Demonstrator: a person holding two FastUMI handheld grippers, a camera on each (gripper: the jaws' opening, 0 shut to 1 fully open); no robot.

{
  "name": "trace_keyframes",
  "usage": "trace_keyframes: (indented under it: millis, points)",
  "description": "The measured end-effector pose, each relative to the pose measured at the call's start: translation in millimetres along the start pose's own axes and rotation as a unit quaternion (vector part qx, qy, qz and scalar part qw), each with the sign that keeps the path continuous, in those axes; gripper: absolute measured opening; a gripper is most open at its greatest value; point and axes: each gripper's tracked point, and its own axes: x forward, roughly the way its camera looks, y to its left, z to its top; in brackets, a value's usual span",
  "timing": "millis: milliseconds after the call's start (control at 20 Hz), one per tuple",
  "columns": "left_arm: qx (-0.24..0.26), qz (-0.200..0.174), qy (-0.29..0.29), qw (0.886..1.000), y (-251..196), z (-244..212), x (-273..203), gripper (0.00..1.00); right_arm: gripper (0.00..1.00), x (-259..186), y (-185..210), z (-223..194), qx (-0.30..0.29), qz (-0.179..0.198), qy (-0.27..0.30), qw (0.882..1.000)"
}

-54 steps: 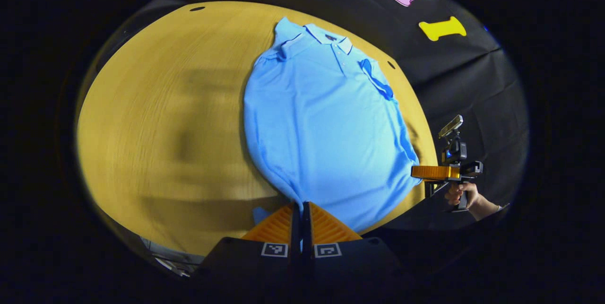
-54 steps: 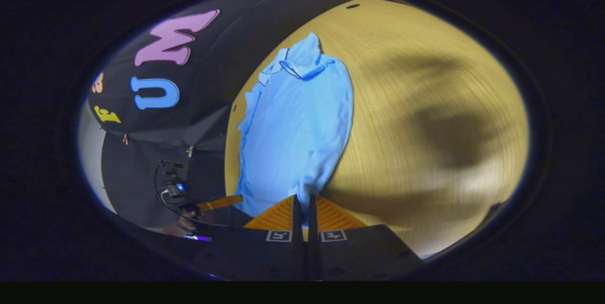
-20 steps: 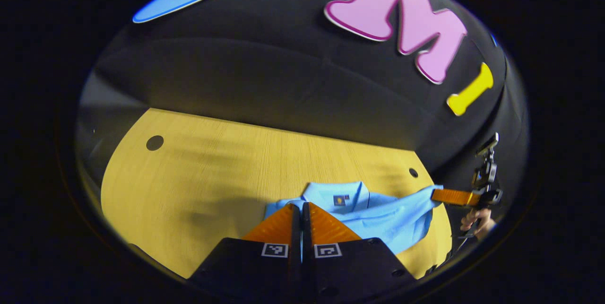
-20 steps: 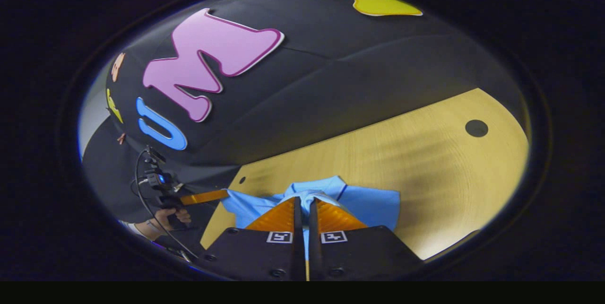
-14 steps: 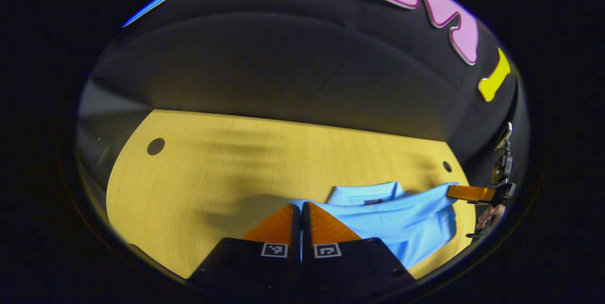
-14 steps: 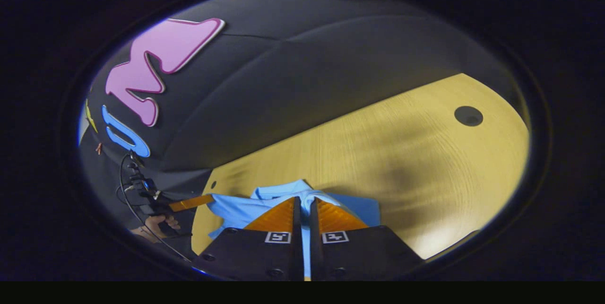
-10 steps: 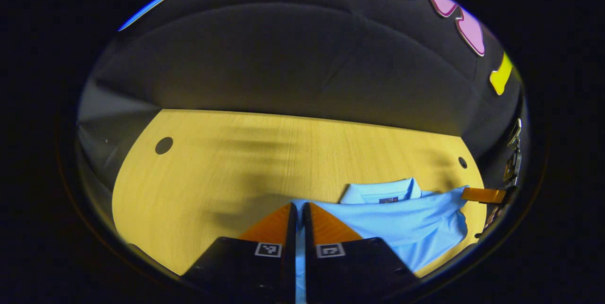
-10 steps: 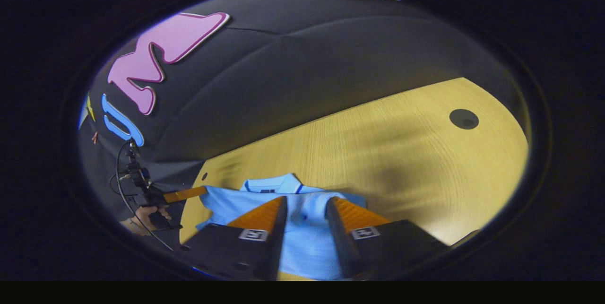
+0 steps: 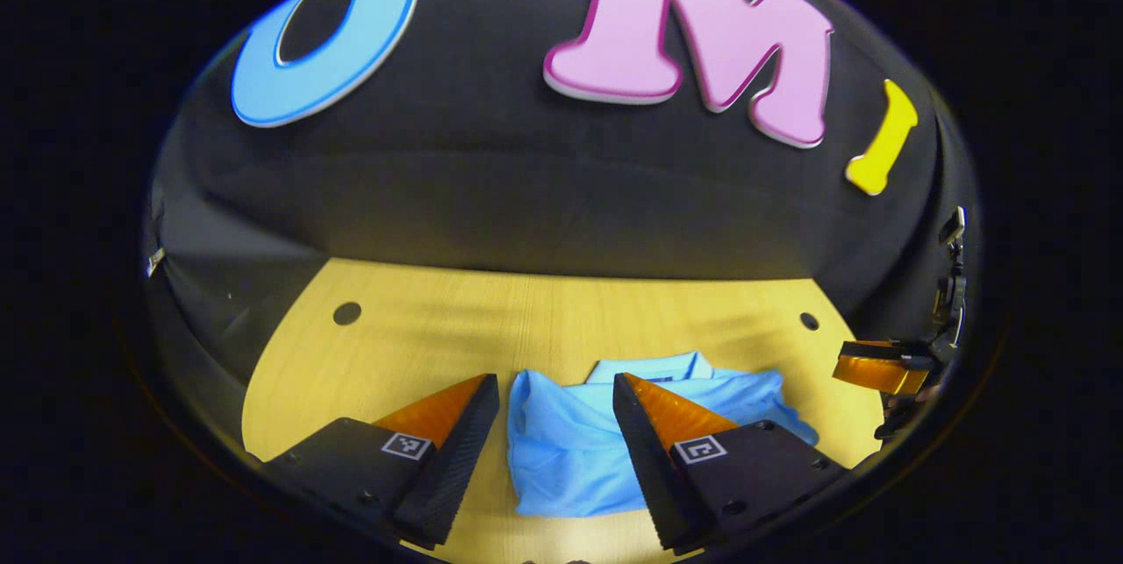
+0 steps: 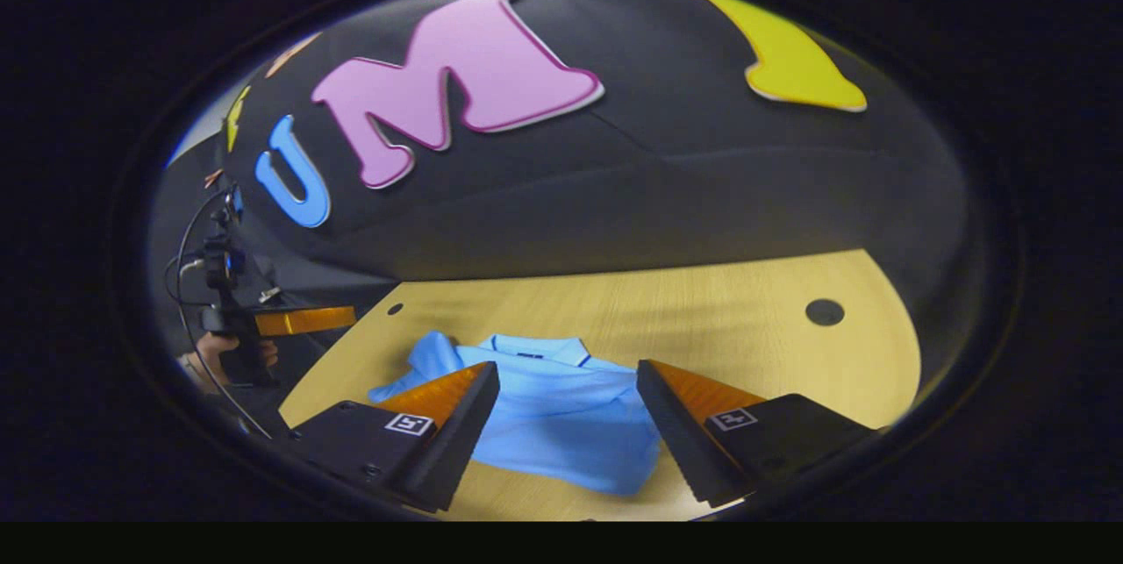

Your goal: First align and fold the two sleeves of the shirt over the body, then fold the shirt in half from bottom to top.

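The light blue polo shirt (image 9: 570,450) lies on the wooden table (image 9: 412,345), folded in half with its hem edge up by the collar (image 9: 654,367). My left gripper (image 9: 554,384) hangs just above the shirt's left part, open, with nothing between its fingers. In the right gripper view the shirt (image 10: 561,428) lies under my right gripper (image 10: 568,371), which is open too and holds nothing. A sleeve corner (image 10: 434,349) sticks out at the left beside the collar (image 10: 535,352). Each view also catches the other gripper at the table's side, the right gripper (image 9: 877,367) and the left gripper (image 10: 303,320).
The booth's black cloth wall rises right behind the table's far edge. Small dark holes (image 9: 346,313) (image 10: 825,311) sit near the table's far corners. A hand (image 10: 206,362) and a cable show at the left gripper's handle. Bare wood (image 10: 746,336) lies on both sides of the shirt.
Both grippers carried the shirt's bottom hem up to the collar, then opened and let it go. The shirt now lies folded in half, and both grippers have lifted slightly.
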Motion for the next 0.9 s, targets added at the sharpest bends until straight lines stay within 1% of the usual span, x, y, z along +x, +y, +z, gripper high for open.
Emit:
trace_keyframes:
  millis: [100,150,250,350,500,600,700,800,900]
  points:
    - [0.006,-0.015,-0.039,0.999,-16,19,-41,0.85,0.98,-32,21,20,-0.032,-0.007,-0.030,0.999]
    - [0.010,-0.023,-0.060,0.998,-22,27,-61,0.85,0.98,-51,32,31,-0.051,-0.017,-0.050,0.997]
    - [0.017,-0.038,-0.097,0.994,-36,37,-102,0.85,0.97,-83,43,48,-0.086,-0.053,-0.084,0.991]
    - [0.023,-0.051,-0.133,0.990,-47,42,-143,0.85,0.98,-122,70,62,-0.100,-0.072,-0.117,0.985]
    - [0.027,-0.060,-0.169,0.983,-56,37,-209,0.86,0.97,-190,104,71,-0.108,-0.098,-0.158,0.977]
    - [0.031,-0.060,-0.200,0.977,-60,34,-258,0.86,0.98,-230,123,76,-0.125,-0.115,-0.186,0.968]
    - [0.027,-0.056,-0.218,0.974,-65,22,-300,0.88,0.97,-263,143,75,-0.141,-0.133,-0.199,0.961]
    - [0.016,-0.064,-0.233,0.970,-72,9,-335,0.89,0.98,-297,165,77,-0.151,-0.150,-0.221,0.952]
    - [0.005,-0.064,-0.243,0.968,-73,-3,-363,0.92,0.97,-332,191,72,-0.149,-0.158,-0.236,0.947]
